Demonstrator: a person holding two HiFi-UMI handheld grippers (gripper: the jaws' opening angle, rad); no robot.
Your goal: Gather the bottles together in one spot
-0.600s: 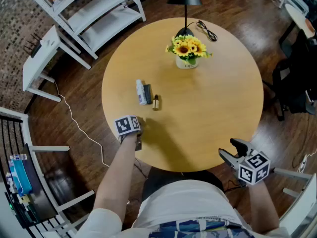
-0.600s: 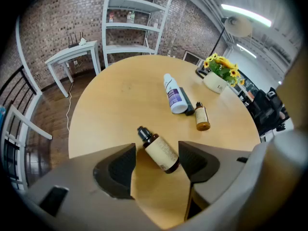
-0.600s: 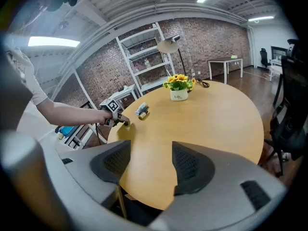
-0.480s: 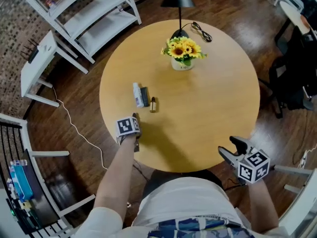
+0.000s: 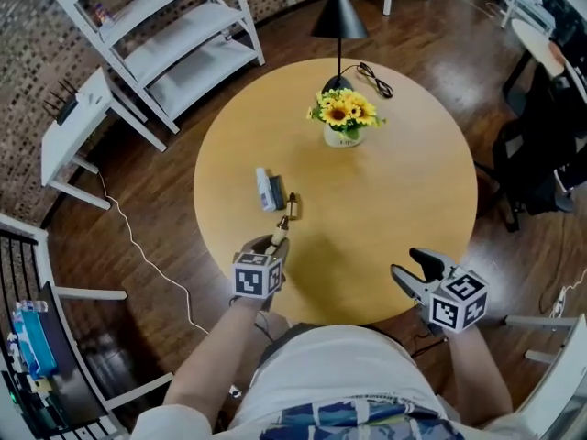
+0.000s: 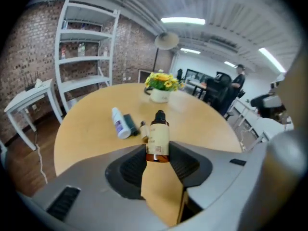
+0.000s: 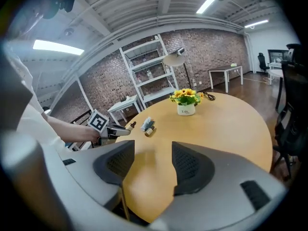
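the left hand-held gripper is closed partway on a brown bottle with a black cap, its pads pressing the bottle's lower sides. just beyond its tips and slightly left, a small brown bottle, a dark tube and a white bottle sit close together on the table. the right hand-held gripper has its jaws wide apart with nothing between them, over the near table edge.

Bottles on table, flowerpot farther back
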